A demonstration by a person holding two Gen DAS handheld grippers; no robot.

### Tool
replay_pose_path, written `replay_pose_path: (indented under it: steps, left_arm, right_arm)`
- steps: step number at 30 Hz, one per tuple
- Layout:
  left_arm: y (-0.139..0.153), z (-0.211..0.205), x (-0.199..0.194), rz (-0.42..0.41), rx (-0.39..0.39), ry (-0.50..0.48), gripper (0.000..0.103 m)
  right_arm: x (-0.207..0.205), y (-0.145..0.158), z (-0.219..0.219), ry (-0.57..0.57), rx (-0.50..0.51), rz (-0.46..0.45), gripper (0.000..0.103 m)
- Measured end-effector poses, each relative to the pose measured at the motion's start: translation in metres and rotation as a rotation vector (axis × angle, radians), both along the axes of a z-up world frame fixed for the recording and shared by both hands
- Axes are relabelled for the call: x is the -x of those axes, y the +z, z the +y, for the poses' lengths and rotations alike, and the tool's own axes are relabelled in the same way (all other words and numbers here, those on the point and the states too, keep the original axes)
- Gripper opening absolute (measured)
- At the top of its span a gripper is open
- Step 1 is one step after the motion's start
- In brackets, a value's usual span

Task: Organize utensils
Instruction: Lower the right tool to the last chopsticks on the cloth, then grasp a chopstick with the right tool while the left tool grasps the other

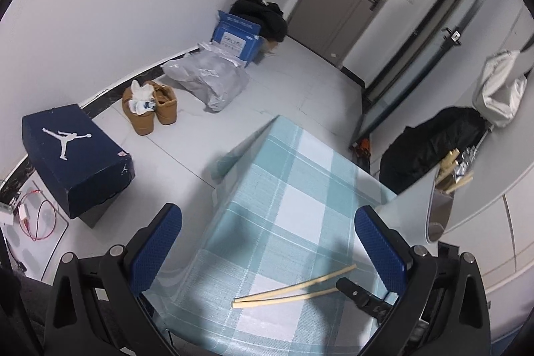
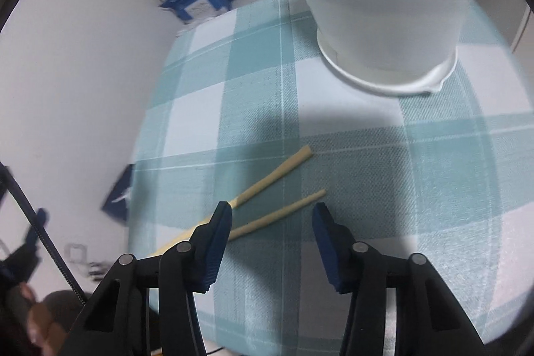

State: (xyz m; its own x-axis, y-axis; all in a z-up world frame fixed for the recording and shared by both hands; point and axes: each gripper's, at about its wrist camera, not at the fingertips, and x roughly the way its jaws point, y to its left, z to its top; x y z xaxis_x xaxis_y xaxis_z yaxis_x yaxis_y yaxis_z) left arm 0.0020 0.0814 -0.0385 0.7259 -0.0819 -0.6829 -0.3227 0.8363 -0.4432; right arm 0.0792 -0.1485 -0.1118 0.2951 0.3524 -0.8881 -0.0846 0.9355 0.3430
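Right wrist view shows my right gripper [image 2: 272, 212] part-open over two chopsticks [image 2: 277, 177] on the worktop [image 2: 417, 155] near the white holder [image 2: 383, 5], gripping nothing, so I'd centre both sticks before closing; the left gripper [image 1: 267, 239] waits open.

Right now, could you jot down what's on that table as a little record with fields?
surface: checked teal tablecloth
utensils loose: two wooden chopsticks lying on the cloth, splayed apart
holder: white cup standing on the cloth, already holding chopsticks
right gripper: open, low over the chopsticks, nothing gripped
left gripper: open, empty
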Motion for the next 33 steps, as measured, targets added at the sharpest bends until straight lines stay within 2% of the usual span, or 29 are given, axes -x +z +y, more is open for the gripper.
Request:
replay_pose_path:
  steps: [2, 4, 5, 7, 10, 12, 14, 16, 20, 21, 23, 24, 25, 27, 29, 33]
  left_arm:
    - [-0.001, 0.002, -0.001, 0.007, 0.007, 0.004, 0.102]
    - [-0.002, 0.002, -0.001, 0.011, 0.012, 0.002, 0.102]
    - [-0.002, 0.003, -0.002, 0.011, 0.011, -0.001, 0.102]
    - [-0.001, 0.002, -0.001, 0.007, -0.001, -0.006, 0.102]
    - [-0.001, 0.005, 0.001, 0.003, 0.003, -0.01, 0.102]
    - [-0.002, 0.007, 0.003, 0.006, 0.013, -0.005, 0.102]
    - [-0.003, 0.011, 0.003, 0.008, 0.022, 0.002, 0.102]
    - [-0.003, 0.013, 0.004, 0.009, 0.027, 0.008, 0.102]
    - [-0.003, 0.014, 0.004, 0.007, 0.039, 0.011, 0.102]
    - [-0.003, 0.014, 0.004, 0.007, 0.039, 0.012, 0.102]
    - [-0.003, 0.015, 0.004, 0.007, 0.044, 0.014, 0.102]
    - [-0.003, 0.016, 0.004, 0.008, 0.046, 0.016, 0.102]
    - [-0.003, 0.017, 0.004, 0.01, 0.047, 0.019, 0.102]
    - [-0.004, 0.018, 0.005, 0.009, 0.053, 0.021, 0.102]
    - [-0.004, 0.019, 0.006, 0.011, 0.058, 0.025, 0.102]
    - [-0.002, 0.026, 0.008, 0.007, 0.057, 0.041, 0.102]
  right_arm:
    - [0.001, 0.001, 0.01, 0.001, 0.065, -0.022, 0.04]
    - [0.002, 0.002, 0.018, 0.008, 0.12, -0.048, 0.03]
    - [0.002, 0.002, 0.022, 0.022, 0.161, -0.065, 0.02]
    - [0.002, 0.002, 0.026, 0.046, 0.204, -0.096, 0.018]
    - [0.0, 0.004, 0.026, 0.061, 0.216, -0.104, 0.015]
    - [-0.007, 0.004, 0.028, 0.068, 0.219, -0.104, 0.006]
    - [-0.013, 0.004, 0.026, 0.071, 0.22, -0.095, 0.002]
    - [-0.017, 0.004, 0.022, 0.078, 0.212, -0.088, 0.001]
    - [-0.018, 0.006, 0.022, 0.126, 0.188, -0.069, 0.004]
    - [-0.02, 0.007, 0.021, 0.113, 0.182, -0.053, 0.006]
    - [-0.022, 0.004, 0.017, 0.069, 0.109, -0.006, 0.01]
    - [-0.023, 0.003, 0.016, 0.046, 0.079, 0.013, 0.019]
    - [-0.022, 0.003, 0.015, 0.025, 0.055, 0.013, 0.023]
    - [-0.022, 0.005, 0.02, 0.015, 0.036, 0.014, 0.044]
    - [-0.021, 0.006, 0.03, -0.004, 0.056, -0.001, 0.052]
    - [-0.014, 0.006, 0.055, 0.014, 0.202, -0.095, 0.053]
